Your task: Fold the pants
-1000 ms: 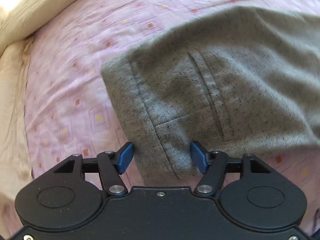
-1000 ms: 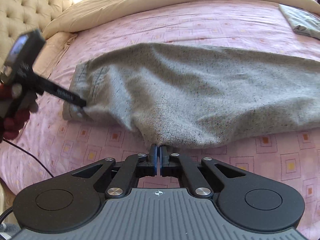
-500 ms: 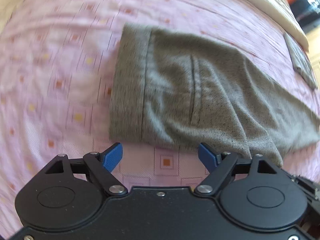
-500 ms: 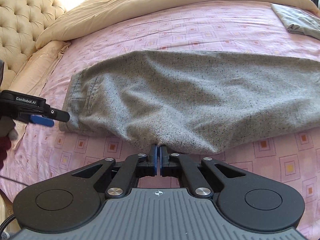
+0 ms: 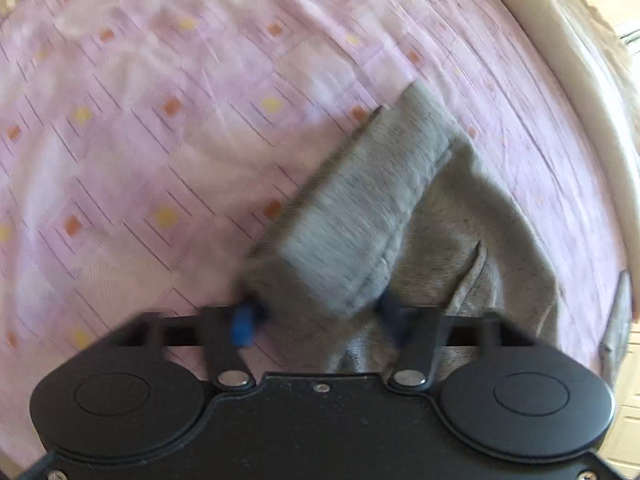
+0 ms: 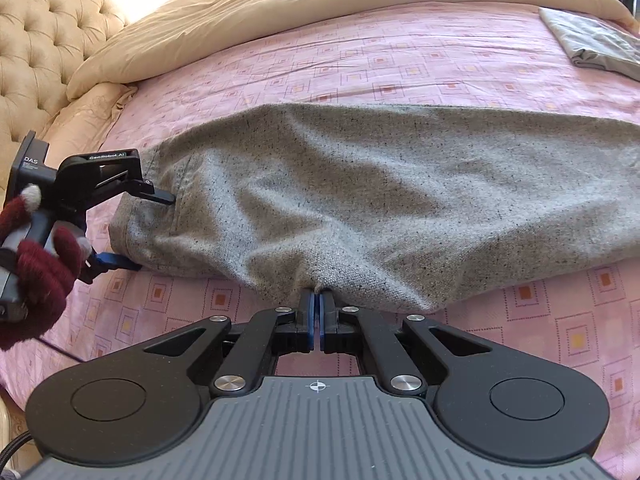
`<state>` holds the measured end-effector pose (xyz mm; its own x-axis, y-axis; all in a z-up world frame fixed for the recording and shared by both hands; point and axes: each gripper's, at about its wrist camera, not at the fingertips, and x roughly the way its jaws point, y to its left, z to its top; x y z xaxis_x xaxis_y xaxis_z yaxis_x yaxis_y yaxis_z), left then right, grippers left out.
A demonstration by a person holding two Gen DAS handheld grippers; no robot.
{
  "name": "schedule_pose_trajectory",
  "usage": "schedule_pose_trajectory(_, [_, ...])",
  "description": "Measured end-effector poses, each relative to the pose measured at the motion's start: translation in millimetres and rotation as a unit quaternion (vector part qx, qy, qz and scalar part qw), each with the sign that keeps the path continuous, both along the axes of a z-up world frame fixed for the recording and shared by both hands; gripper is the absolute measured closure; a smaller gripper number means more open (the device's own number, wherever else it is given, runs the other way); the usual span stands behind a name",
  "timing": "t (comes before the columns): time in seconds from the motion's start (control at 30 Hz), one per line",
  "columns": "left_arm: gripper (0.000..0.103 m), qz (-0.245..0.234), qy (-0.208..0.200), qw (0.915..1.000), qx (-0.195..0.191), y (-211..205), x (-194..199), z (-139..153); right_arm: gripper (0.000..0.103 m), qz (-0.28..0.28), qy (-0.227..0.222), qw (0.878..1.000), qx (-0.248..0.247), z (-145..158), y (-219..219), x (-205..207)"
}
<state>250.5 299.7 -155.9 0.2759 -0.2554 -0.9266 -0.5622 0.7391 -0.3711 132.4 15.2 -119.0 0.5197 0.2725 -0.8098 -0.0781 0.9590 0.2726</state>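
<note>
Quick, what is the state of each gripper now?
Left gripper: jaws closing around the waistband end of the grey pants, not yet clamped.
Right gripper: shut on the pants' near edge.

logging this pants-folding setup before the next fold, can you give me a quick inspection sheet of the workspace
surface: bed with a pink patterned sheet, lightly wrinkled.
job's things: grey pants laid across the sheet, waistband end toward the headboard.
clutter: a folded grey garment at the far right of the bed.
grippers: right gripper shut on the pants' near edge; left gripper, held by a hand in a dark red glove, is closing with the waistband corner between its fingers.
cables: a dark cable at the lower left edge of the right wrist view.
surroundings: beige duvet along the far side, tufted beige headboard at the left.
</note>
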Motion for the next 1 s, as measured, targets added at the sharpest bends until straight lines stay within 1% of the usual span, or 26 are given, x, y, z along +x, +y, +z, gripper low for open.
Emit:
schedule_pose_trajectory(0.03, [0.055, -0.025, -0.007, 0.9996, 0.007, -1, 5, 7, 0.101, -0.001, -0.004, 1.0, 0.001, 2, 0, 0])
schedule_pose_trajectory(0.07, [0.057, -0.061, -0.018, 0.9976, 0.028, -5, 10, 19, 0.101, -0.004, -0.01, 1.0, 0.002, 4, -1, 1])
schedule_pose_trajectory(0.1, [0.058, -0.101, -0.032, 0.993, 0.052, -10, 16, 31, 0.1, -0.013, -0.019, 1.0, 0.008, 9, -4, 1])
schedule_pose_trajectory(0.13, [0.058, -0.139, -0.045, 0.9867, 0.072, -17, 20, 44, 0.1, -0.021, -0.024, 0.999, 0.02, 14, -6, 2])
schedule_pose_trajectory(0.2, [0.059, -0.189, -0.062, 0.9761, 0.089, -22, 25, 66, 0.1, -0.034, -0.035, 0.998, 0.043, 23, -12, 4])
schedule_pose_trajectory(0.23, [0.059, -0.199, -0.061, 0.9739, 0.09, -21, 28, 71, 0.1, -0.035, -0.041, 0.998, 0.045, 28, -12, 4])
schedule_pose_trajectory(0.3, [0.059, -0.2, -0.051, 0.9748, 0.085, -17, 29, 76, 0.1, -0.024, -0.046, 0.997, 0.05, 33, -10, 2])
schedule_pose_trajectory(0.37, [0.059, -0.21, -0.044, 0.9726, 0.089, -13, 25, 68, 0.101, -0.011, -0.036, 0.998, 0.058, 30, -5, 0])
schedule_pose_trajectory(0.43, [0.058, -0.225, -0.027, 0.9678, 0.11, -15, 24, 51, 0.1, 0.011, -0.019, 0.999, 0.045, 19, 5, -3])
schedule_pose_trajectory(0.47, [0.058, -0.226, -0.013, 0.9673, 0.115, -14, 21, 43, 0.1, 0.024, -0.005, 0.999, 0.037, 11, 11, -3])
schedule_pose_trajectory(0.5, [0.055, -0.227, -0.001, 0.9672, 0.113, -12, 21, 32, 0.1, 0.032, 0.007, 0.999, 0.033, 3, 15, -4])
schedule_pose_trajectory(0.57, [0.052, -0.223, 0.01, 0.9683, 0.112, -8, 20, 16, 0.101, 0.049, 0.032, 0.998, 0.016, -13, 24, -7])
schedule_pose_trajectory(0.6, [0.05, -0.221, 0.009, 0.9692, 0.108, -6, 18, 16, 0.101, 0.055, 0.042, 0.998, 0.012, -19, 28, -8])
schedule_pose_trajectory(0.63, [0.049, -0.224, 0.006, 0.9681, 0.111, -6, 17, 18, 0.101, 0.058, 0.049, 0.997, 0.008, -23, 30, -8])
schedule_pose_trajectory(0.67, [0.048, -0.23, 0.002, 0.9663, 0.115, -7, 15, 22, 0.098, 0.057, 0.054, 0.997, 0.005, -25, 32, -9])
schedule_pose_trajectory(0.73, [0.046, -0.243, -0.015, 0.9622, 0.122, -9, 6, 36, 0.098, 0.047, 0.047, 0.998, 0.007, -22, 30, -12])
schedule_pose_trajectory(0.8, [0.042, -0.25, -0.027, 0.9574, 0.142, -13, -4, 51, 0.097, 0.032, 0.04, 0.998, 0.022, -16, 23, -15])
schedule_pose_trajectory(0.83, [0.042, -0.257, -0.032, 0.9529, 0.158, -15, -10, 58, 0.096, 0.026, 0.038, 0.999, 0.022, -14, 20, -16])
schedule_pose_trajectory(0.87, [0.045, -0.267, -0.037, 0.9457, 0.182, -19, -15, 63, 0.096, 0.018, 0.035, 0.999, 0.017, -11, 14, -17])
schedule_pose_trajectory(0.93, [0.045, -0.289, -0.046, 0.9294, 0.225, -23, -27, 71, 0.096, 0.004, 0.031, 0.999, 0.02, -8, 5, -18])
schedule_pose_trajectory(0.97, [0.046, -0.301, -0.051, 0.9206, 0.243, -26, -32, 74, 0.096, -0.005, 0.032, 0.999, 0.024, -7, -1, -19])
schedule_pose_trajectory(1.0, [0.046, -0.312, -0.059, 0.914, 0.252, -29, -37, 78, 0.096, -0.015, 0.032, 0.999, 0.028, -7, -6, -19])
